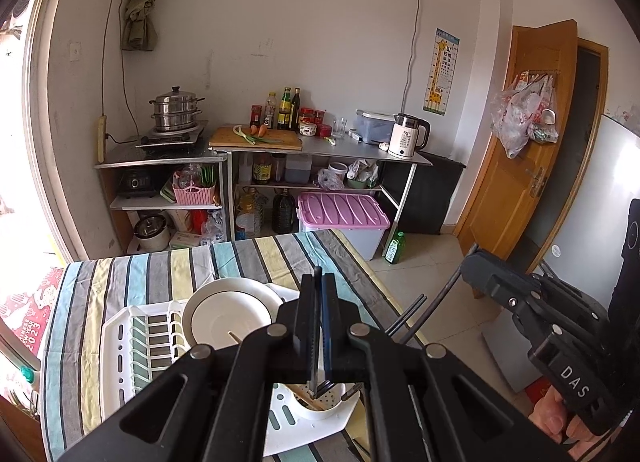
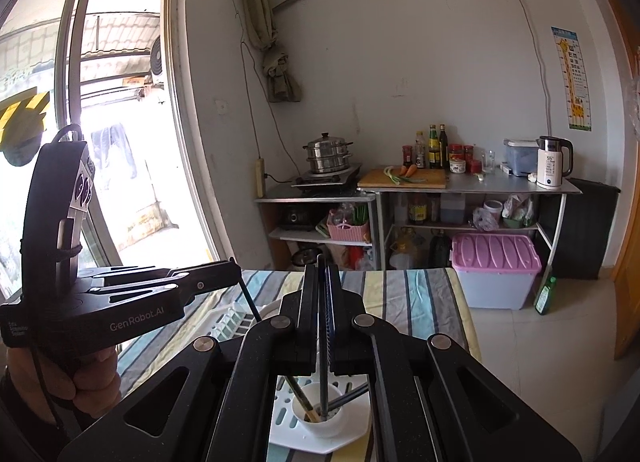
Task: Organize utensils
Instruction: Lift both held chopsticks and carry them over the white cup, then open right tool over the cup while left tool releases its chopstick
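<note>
Chopsticks first: we logged one thin dark stick per gripper. The left gripper [image 1: 318,282] had its jaws pressed together on the left chopstick [image 2: 250,302]. The right gripper [image 2: 322,274] was likewise clamped on the right chopstick [image 1: 436,298].

Both sticks hung below their pads, over the white dish rack [image 1: 120,342] on the striped tablecloth [image 1: 120,274].

Left chopstick: long axis slanted, top end at the pads, lower end running down and right toward the rack in the right wrist view.

Right chopstick: steeply tilted, running from the pads down and left in the left wrist view. In its own view it looked near upright, with the lower part seen through the linkage gap reaching into the utensil cup [image 2: 320,428].

More chopsticks stood in that cup, leaning outward; one had a pale wooden end. A white plate [image 1: 224,318] stood in the rack behind the cup.

Hidden bits: each gripper's black linkage covered most of the cup and rack. The right chopstick's lower end was cut off behind the left gripper's frame. Whether either tip touched the cup floor, we could not tell. Two thin dark lines beside the right chopstick were too fine to identify.
</note>
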The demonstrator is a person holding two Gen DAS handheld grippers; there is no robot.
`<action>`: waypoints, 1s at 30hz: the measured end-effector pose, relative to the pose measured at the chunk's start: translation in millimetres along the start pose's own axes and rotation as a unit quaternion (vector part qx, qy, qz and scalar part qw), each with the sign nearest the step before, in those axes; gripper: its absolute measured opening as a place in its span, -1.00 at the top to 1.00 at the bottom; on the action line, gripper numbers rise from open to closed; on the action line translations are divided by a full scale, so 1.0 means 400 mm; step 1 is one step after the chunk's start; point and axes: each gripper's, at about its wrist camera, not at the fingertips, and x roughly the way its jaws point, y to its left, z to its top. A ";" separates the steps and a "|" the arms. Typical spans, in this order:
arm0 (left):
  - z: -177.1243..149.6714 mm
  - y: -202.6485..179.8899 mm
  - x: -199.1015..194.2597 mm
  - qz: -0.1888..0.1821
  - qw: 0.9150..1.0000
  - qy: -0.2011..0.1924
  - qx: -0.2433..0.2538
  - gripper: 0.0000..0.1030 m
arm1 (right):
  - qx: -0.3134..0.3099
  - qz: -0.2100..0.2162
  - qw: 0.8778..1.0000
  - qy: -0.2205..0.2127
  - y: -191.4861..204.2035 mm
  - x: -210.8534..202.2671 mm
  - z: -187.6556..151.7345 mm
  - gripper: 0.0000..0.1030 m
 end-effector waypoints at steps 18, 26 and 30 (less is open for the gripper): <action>-0.077 0.082 0.072 0.019 0.999 0.041 -0.027 0.94 | 0.028 -0.018 0.998 0.055 -0.077 0.103 -0.088 0.95; -0.120 0.139 0.089 0.043 0.997 0.057 -0.040 1.00 | 0.034 -0.036 0.997 0.067 -0.113 0.104 -0.109 0.94; -0.137 0.155 0.090 0.050 0.996 0.056 -0.046 1.00 | 0.037 -0.034 0.996 0.073 -0.126 0.096 -0.111 0.94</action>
